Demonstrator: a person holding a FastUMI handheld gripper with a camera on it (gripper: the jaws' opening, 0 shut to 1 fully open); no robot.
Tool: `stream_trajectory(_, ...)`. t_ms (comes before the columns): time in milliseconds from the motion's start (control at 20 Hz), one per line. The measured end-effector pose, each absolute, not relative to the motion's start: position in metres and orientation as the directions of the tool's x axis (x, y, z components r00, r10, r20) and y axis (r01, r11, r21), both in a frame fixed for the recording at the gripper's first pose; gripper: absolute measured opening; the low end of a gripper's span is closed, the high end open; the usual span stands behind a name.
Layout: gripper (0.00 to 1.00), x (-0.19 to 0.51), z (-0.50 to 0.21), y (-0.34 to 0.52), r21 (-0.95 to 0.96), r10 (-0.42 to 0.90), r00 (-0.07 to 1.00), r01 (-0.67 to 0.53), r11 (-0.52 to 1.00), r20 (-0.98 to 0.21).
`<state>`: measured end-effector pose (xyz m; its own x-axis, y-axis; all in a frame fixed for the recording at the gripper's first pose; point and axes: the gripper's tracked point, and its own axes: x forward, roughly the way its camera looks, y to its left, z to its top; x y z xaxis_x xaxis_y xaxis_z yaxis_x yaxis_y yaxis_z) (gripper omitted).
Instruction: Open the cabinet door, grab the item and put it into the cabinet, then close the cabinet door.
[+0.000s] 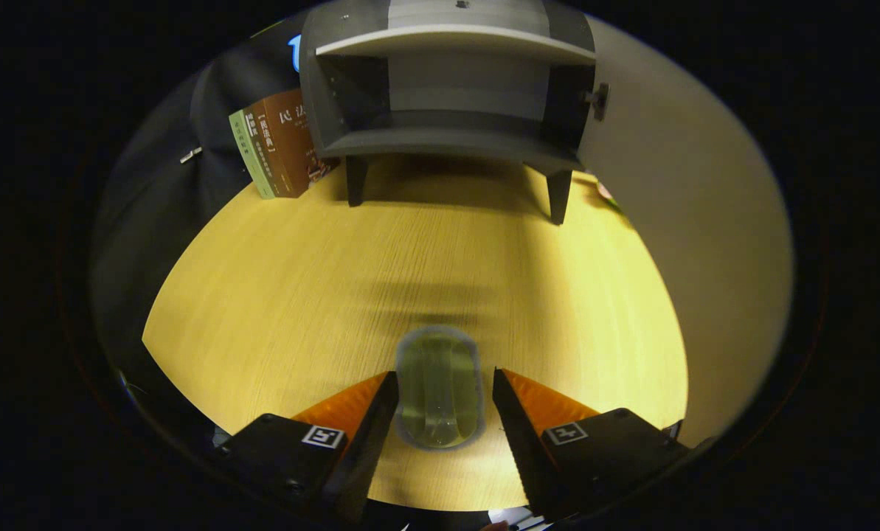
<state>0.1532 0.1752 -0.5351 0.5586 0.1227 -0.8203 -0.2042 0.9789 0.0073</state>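
I read this as the grab step: the cabinet (447, 96) at the top centre of the frame already stands open, its pale door (676, 221) swung wide down the right side, with a small latch or knob showing near its upper edge. The inside looks bare, a shelf across the top and the floor of the compartment free.

The item (439, 389), a small clear container with a greenish tint, sits on the wooden table (299, 295) at the lower centre of the frame. My gripper (444, 402) has its fingers spread, one on each side of the container. There is a narrow gap on the left and a slightly wider one on the right, so I judge that neither finger is pressing on it yet. The edges of the container are blurred, so I cannot tell its exact shape.

A few books (281, 144) stand left of the cabinet, well clear of my path.

Next I need to close the fingers squarely on the container, lift it straight off the table, then carry it forward and up into the open compartment without clipping the cabinet's front legs or the door.
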Motion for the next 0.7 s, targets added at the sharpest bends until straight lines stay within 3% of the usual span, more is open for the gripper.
stream_trajectory(100,0.79,0.153,-0.544,0.173,0.003,0.112,0.540,-0.199,0.980,-0.834)
stream_trajectory(350,0.23,0.162,-0.553,0.162,-0.037,0.057,0.549,-0.158,0.987,-0.834)
stream_trajectory(450,0.17,0.161,-0.551,0.164,-0.039,0.057,0.550,-0.161,0.986,-0.833)
stream_trajectory(700,0.17,0.164,-0.526,0.166,0.008,0.075,0.563,-0.122,0.993,-0.823)
